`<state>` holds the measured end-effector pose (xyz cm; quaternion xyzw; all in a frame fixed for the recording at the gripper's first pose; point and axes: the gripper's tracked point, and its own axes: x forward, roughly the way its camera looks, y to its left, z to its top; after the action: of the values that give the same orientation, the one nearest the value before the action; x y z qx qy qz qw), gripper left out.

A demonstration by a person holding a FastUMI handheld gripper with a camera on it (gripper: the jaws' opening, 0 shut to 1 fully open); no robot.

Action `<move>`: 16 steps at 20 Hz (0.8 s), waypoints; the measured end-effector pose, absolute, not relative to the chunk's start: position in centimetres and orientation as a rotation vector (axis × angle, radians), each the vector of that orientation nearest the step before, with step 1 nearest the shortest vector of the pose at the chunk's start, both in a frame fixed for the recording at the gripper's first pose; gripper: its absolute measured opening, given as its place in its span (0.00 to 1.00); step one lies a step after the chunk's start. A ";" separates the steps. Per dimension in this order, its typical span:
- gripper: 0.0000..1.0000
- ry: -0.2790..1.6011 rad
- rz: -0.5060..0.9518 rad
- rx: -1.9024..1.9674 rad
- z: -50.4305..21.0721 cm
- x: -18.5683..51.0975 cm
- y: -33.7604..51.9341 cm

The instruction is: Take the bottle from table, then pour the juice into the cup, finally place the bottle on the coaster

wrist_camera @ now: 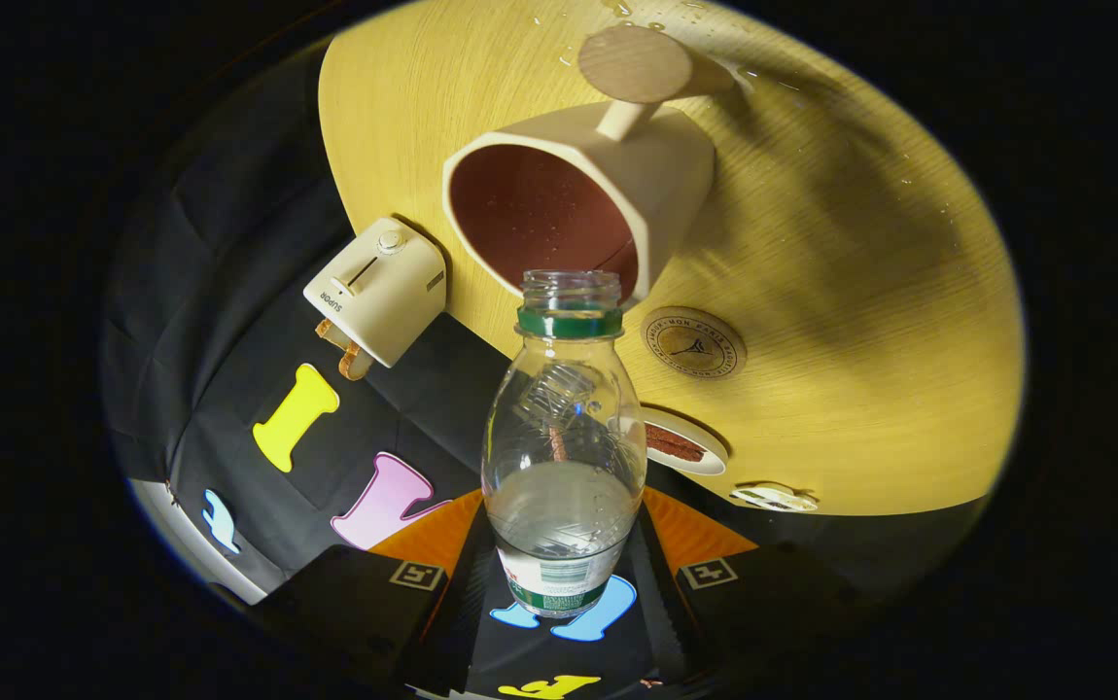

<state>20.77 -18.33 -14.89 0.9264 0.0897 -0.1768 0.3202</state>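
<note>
Gripper point(559, 583) closed around the lower body of the bottle point(564, 457); both fingers point(467, 593) press against its sides, one on each flank, so the bottle sits clamped between them. Finger opening is about the bottle's width.

Bottle: clear plastic, cap off, green ring around the neck, label band near the base just between the fingers. It holds some clear liquid, pooled in the lower part nearest the fingers. The whole view is rolled, so the table point(860, 292) appears tilted; the bottle points straight ahead along the fingers.

Cup point(578, 194): cream outside, reddish-brown inside, just beyond the bottle's open mouth. The bottle's mouth overlaps the near rim of the cup in the picture; cannot tell if they touch. Droplets visible on the cup's inner wall. No stream of liquid discernible between mouth and cup.

Coaster point(693, 343): round, with a printed ring, lying on the table just beside the bottle's neck and close to the cup's rim.

Other items: a round wooden disc point(635, 63) on a short stem beyond the cup; a cream toaster point(379, 289) with bread slices to the side of the cup, at the table's edge; a small plate point(685, 442) with something brown on it beside the bottle's shoulder. Water drops scattered on the table past the cup.
</note>
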 end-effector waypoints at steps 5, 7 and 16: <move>0.73 0.242 -0.459 2.409 -15.2 20.5 -17.9; 0.73 0.240 -0.456 2.399 -15.1 20.4 -17.8; 0.73 0.341 -0.422 2.094 -14.9 18.8 -15.8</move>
<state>18.81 -15.82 -14.93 0.8545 0.1393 -0.1723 0.4699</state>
